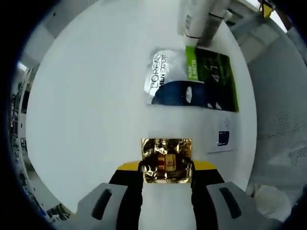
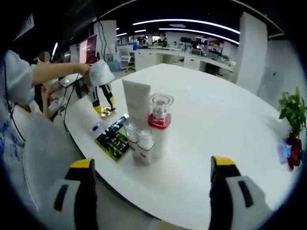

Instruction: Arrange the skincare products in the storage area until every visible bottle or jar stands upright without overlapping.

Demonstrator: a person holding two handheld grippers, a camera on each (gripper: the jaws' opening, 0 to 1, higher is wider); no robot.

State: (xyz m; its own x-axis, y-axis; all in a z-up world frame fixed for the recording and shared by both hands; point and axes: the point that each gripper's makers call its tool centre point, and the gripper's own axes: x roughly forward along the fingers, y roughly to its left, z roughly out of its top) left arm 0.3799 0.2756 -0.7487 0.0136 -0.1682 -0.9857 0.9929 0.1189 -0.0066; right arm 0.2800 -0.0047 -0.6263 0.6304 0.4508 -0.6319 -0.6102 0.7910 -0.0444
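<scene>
Between left claw (image 1: 167,168) jaws: gold sachet (image 1: 166,160) (flat on table (image 1: 86,120)).

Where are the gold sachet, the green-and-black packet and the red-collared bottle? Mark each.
gold sachet (image 1: 166,161), left gripper view, crinkled middle.
green-and-black packet (image 1: 211,79), left gripper view, green panel.
red-collared bottle (image 2: 159,120), right gripper view, red collar.

A round white table (image 2: 225,124) carried a flat face-mask packet (image 1: 192,82), a gold sachet (image 1: 166,160), a small card (image 1: 222,138), and upright bottles (image 2: 146,129) clustered together.
</scene>
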